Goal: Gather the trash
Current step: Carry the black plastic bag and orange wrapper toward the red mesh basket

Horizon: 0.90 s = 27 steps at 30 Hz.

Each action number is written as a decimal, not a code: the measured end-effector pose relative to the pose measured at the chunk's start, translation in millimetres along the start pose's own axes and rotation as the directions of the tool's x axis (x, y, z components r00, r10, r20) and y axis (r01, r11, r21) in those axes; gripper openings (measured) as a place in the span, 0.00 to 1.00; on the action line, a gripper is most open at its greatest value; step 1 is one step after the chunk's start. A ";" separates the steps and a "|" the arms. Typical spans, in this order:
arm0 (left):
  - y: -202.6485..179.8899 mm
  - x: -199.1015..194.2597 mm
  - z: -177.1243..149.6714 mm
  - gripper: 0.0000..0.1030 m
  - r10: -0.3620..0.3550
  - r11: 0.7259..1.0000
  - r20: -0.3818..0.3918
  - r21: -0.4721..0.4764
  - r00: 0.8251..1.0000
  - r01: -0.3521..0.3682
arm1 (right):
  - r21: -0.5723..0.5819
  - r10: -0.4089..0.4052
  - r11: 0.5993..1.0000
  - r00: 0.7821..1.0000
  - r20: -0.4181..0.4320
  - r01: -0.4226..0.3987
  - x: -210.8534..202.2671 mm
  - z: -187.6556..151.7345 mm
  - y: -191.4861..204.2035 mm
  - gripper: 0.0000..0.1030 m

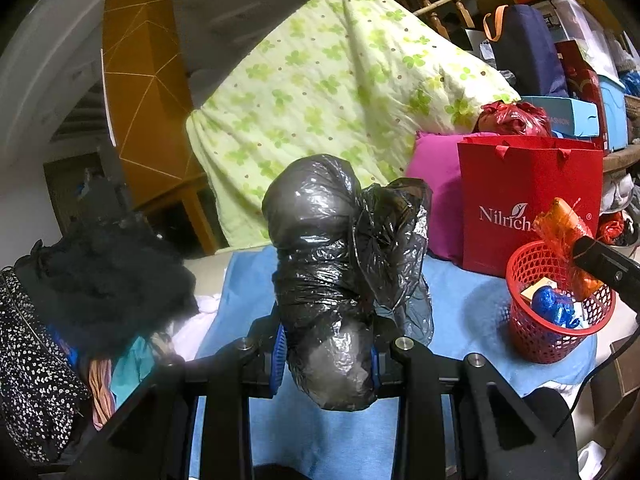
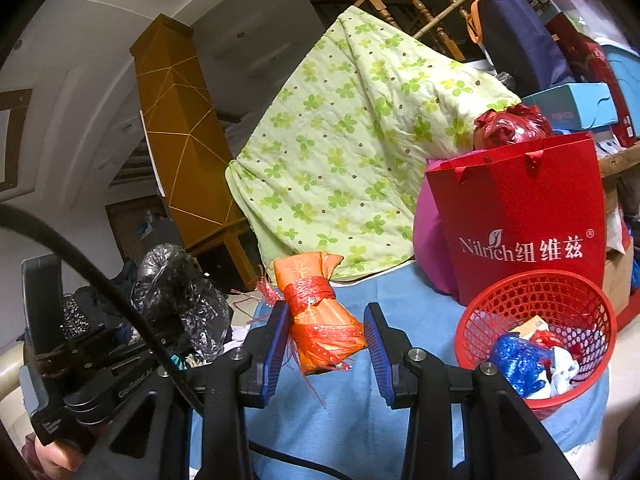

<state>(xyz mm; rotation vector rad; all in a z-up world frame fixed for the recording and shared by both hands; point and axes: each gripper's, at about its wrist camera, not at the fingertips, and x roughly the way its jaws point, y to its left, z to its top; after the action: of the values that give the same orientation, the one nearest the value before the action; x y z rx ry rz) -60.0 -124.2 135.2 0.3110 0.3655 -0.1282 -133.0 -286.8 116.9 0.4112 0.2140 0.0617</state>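
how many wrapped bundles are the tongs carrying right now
2. The black bundle is clamped in the left tongs. The orange bundle sits between the right tongs, whose jaws look apart. More trash already lies in the red basket.

Quilt: a green clover-print quilt (image 1: 332,92) was draped at twelve o'clock.
Gift bag: a red paper bag (image 2: 524,224) stood at two o'clock.
Pillow: magenta (image 1: 434,196), behind it.
Clothes: a dark pile (image 1: 80,292) lay at nine o'clock.
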 end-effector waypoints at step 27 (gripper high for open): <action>-25.5 8.2 -9.6 0.34 -0.019 0.999 -0.029 0.036 0.999 0.020 | 0.051 -0.023 0.998 1.000 -0.007 0.023 -1.3 -0.9 -30.3 0.40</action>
<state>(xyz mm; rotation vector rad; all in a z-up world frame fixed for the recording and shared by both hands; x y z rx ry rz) -60.1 -145.7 116.7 0.3457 0.3955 -0.1500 -134.0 -314.3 104.1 0.4593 0.2274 0.0348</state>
